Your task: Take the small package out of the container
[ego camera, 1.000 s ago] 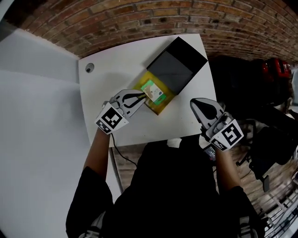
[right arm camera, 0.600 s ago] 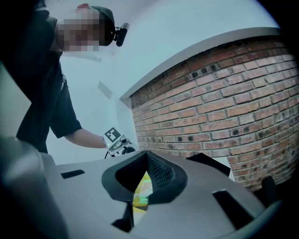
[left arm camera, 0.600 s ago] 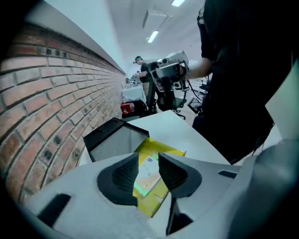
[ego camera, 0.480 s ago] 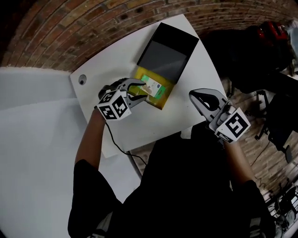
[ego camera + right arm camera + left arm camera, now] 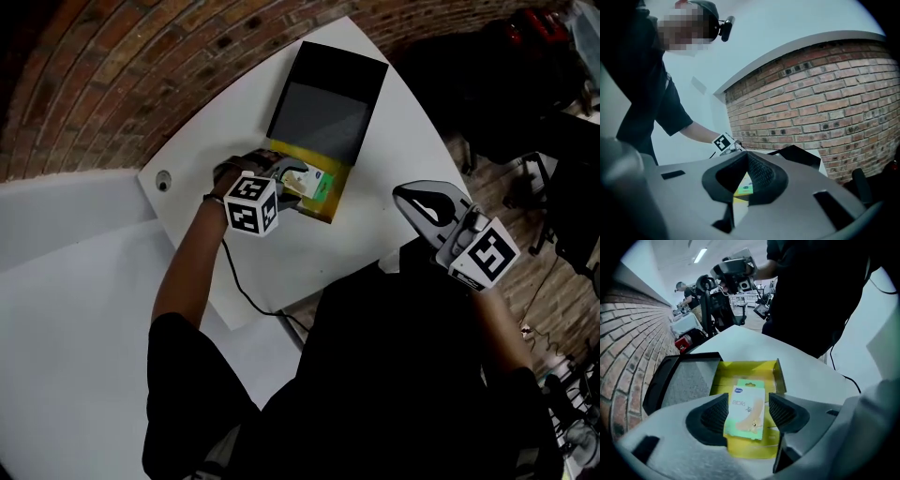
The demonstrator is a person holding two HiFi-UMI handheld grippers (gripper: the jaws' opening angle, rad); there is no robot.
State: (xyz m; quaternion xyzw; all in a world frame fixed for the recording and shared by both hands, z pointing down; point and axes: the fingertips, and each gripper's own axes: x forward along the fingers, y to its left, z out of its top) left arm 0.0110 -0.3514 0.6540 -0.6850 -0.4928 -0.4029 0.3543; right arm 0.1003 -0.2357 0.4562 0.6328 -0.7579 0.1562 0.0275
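A small green and white package (image 5: 315, 185) lies flat in a yellow container (image 5: 339, 199) on the white table. The container's black lid (image 5: 323, 108) is folded open behind it. My left gripper (image 5: 298, 178) hovers at the container's near end. Its jaws are opening. In the left gripper view the package (image 5: 746, 411) shows between the two pads (image 5: 715, 417), which do not press on it. The yellow container (image 5: 745, 373) surrounds it. My right gripper (image 5: 409, 195) hangs apart at the table's right edge, its jaws together on nothing; its own view shows the closed tips (image 5: 747, 157).
The white table (image 5: 403, 150) has a round cable hole (image 5: 164, 184) at its left. A black cable (image 5: 246, 292) trails off the front edge. A brick wall (image 5: 141, 66) runs behind the table. Dark chairs (image 5: 525, 103) stand to the right.
My left gripper, shut at the package's edge a second ago, has spread its jaws and sits over the container. The right gripper has kept its place.
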